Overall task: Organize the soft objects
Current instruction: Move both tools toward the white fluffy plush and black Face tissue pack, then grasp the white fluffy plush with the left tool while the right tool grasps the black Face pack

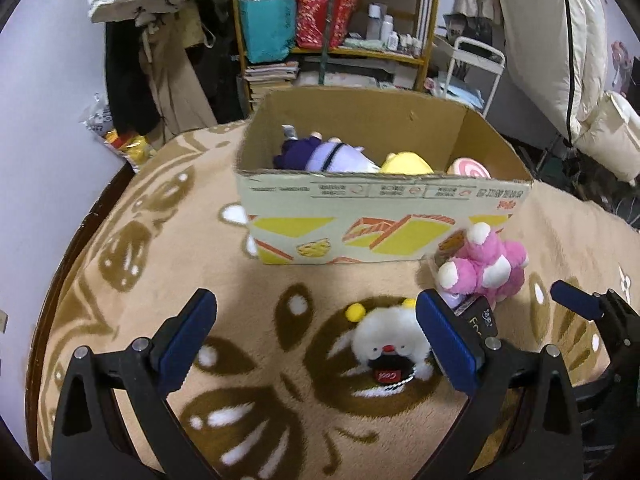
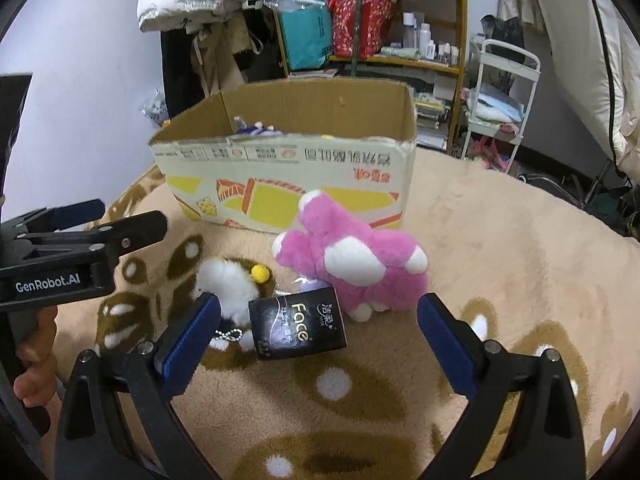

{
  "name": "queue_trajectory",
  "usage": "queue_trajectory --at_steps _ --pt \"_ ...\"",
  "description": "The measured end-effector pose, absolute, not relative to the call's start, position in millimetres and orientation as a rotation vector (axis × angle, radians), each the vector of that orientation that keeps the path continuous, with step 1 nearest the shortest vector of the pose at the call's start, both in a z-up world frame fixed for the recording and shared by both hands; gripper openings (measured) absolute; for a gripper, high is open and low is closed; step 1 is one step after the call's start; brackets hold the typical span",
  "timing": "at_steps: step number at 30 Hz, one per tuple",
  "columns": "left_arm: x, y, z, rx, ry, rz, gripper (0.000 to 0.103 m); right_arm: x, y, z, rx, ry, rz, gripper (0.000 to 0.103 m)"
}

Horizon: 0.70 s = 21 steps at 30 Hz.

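A cardboard box (image 1: 360, 216) (image 2: 288, 176) stands on the beige blanket and holds a purple plush (image 1: 320, 154), a yellow plush (image 1: 406, 164) and a pink-striped one (image 1: 468, 168). In front of it lie a pink and white plush (image 1: 486, 266) (image 2: 352, 260), a small white fluffy plush with yellow pompoms (image 1: 386, 338) (image 2: 230, 282) and a black tissue pack (image 2: 298, 324) (image 1: 480, 320). My left gripper (image 1: 316, 340) is open, with the white plush between its fingers. My right gripper (image 2: 318, 344) is open, just before the tissue pack.
A brown-patterned blanket (image 1: 200, 280) covers the surface. Behind the box are a wooden shelf (image 1: 340, 20) with bags and bottles, hanging coats (image 1: 168, 60), a white cart (image 2: 500, 100) and bedding at the right. The left gripper (image 2: 80, 248) shows at the right wrist view's left edge.
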State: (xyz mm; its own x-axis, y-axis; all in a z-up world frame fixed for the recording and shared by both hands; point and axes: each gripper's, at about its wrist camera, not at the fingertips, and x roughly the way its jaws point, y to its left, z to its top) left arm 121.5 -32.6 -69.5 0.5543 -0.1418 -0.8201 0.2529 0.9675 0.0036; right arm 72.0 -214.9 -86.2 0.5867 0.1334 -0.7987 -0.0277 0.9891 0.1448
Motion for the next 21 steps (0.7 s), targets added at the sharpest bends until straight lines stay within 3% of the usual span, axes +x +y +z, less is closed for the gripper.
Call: queue_trajectory --at_steps 18,19,21 --pt "146.4 -82.8 -129.9 0.236 1.151 -0.318 0.099 102.2 -212.2 -140.7 0.168 1.137 0.136 0.103" --pt "147.1 -84.0 -133.9 0.239 1.167 -0.321 0.098 102.9 -211.9 -143.0 0.167 1.146 0.138 0.102" --pt "148.8 -84.8 -140.4 0.231 1.201 -0.326 0.085 105.6 -211.1 -147.8 0.162 1.163 0.147 0.093"
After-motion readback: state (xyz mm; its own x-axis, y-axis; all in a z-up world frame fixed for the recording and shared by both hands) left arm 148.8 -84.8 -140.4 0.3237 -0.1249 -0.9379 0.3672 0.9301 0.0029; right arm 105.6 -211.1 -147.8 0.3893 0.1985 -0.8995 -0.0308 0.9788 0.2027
